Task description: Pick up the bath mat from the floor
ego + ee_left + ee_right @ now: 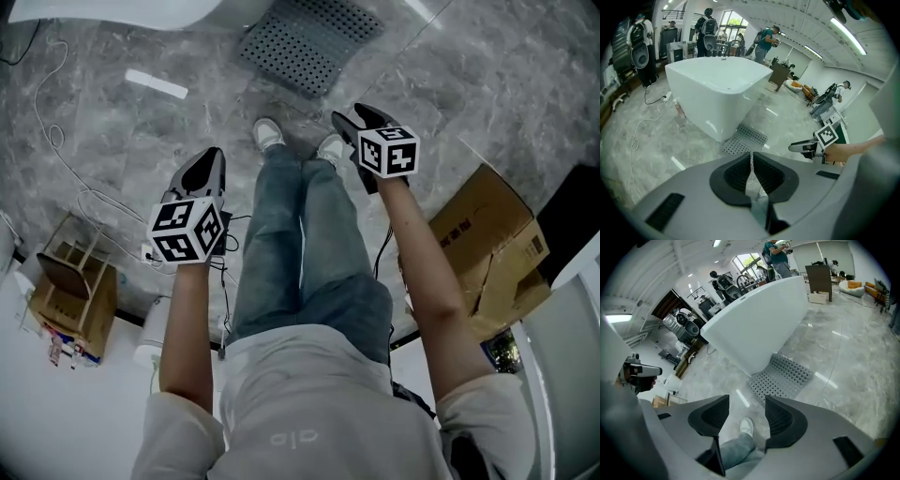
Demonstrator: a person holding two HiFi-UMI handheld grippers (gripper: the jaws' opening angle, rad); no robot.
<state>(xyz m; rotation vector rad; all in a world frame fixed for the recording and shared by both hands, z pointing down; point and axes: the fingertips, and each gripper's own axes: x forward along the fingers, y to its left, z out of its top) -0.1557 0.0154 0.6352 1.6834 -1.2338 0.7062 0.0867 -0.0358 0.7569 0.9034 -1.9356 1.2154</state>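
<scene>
- The bath mat (309, 42) is lying flat on the floor (487, 84) against the bathtub (712, 89), well ahead of both grippers.
- It is looking rubbery, perforated, floppy and light, so pinching its near edge is probably suiting best.
- The left gripper (751, 161) is showing its fingers clenched on nothing, and the right gripper (747, 414) is showing them released and empty.
- The mat's far edge is hiding under the tub's curve.

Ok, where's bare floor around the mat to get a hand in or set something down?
Bare floor: right of the mat, up to the box; and left of it, round the white strip. Crowded: the tub stands at the mat's far edge, the shoes stand just short of it, and a cable trails at far left.
</scene>
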